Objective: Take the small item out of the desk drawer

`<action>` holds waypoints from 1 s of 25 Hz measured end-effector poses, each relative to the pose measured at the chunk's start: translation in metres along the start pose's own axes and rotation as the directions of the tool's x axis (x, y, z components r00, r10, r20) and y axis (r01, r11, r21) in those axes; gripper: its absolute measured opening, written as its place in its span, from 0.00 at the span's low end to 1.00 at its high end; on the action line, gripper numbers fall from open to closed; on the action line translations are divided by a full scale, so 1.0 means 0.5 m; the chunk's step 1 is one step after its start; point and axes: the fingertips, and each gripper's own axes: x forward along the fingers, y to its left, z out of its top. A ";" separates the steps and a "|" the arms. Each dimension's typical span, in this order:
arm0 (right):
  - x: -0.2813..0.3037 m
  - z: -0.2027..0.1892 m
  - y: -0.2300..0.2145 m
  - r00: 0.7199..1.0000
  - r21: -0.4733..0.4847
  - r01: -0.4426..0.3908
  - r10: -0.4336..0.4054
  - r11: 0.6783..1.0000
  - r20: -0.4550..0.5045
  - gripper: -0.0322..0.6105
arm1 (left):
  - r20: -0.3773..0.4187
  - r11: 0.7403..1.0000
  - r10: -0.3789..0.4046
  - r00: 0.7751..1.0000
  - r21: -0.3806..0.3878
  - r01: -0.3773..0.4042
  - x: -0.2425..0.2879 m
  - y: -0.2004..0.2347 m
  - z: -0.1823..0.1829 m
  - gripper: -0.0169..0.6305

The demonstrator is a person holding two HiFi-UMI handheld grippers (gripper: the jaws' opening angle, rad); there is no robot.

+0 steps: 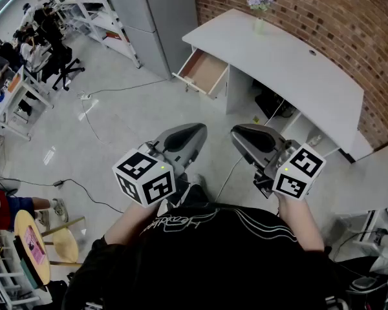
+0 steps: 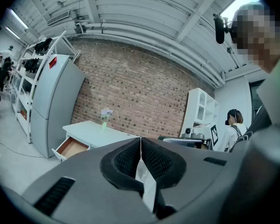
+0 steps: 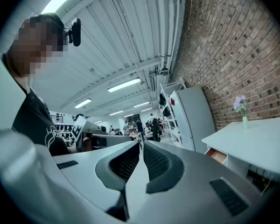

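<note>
The white desk (image 1: 291, 63) stands along a brick wall, its wooden drawer (image 1: 204, 72) pulled open on the left end. No small item shows inside the drawer from here. I hold both grippers close to my chest, well short of the desk. My left gripper (image 1: 197, 132) is shut with nothing between its pads, and my right gripper (image 1: 239, 134) is shut and empty too. In the left gripper view the shut left gripper (image 2: 140, 141) points toward the drawer (image 2: 71, 147). The right gripper view has the right gripper (image 3: 141, 146) with the drawer (image 3: 217, 156) off to its right.
A vase of flowers (image 1: 259, 5) stands on the desk's far end. A tall grey cabinet (image 1: 149, 18) stands left of the desk. Cables (image 1: 90, 108) trail over the floor. Chairs and people (image 1: 45, 37) fill the far left; a round yellow table (image 1: 32, 244) is at lower left.
</note>
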 end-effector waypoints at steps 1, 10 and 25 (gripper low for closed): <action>0.000 -0.001 -0.001 1.000 -0.001 -0.001 0.001 1.000 -0.002 0.14 | 0.000 1.000 -0.001 1.000 0.002 0.001 0.000 -0.001 -0.002 0.06; 0.021 -0.015 -0.008 0.999 0.004 -0.009 0.009 1.000 -0.042 0.14 | -0.005 1.000 0.001 1.000 -0.021 -0.001 0.003 0.022 -0.010 0.06; 0.104 -0.033 -0.150 0.998 0.050 0.016 -0.013 0.999 -0.062 0.14 | -0.011 0.999 0.011 1.000 -0.050 -0.011 0.084 0.174 -0.002 0.06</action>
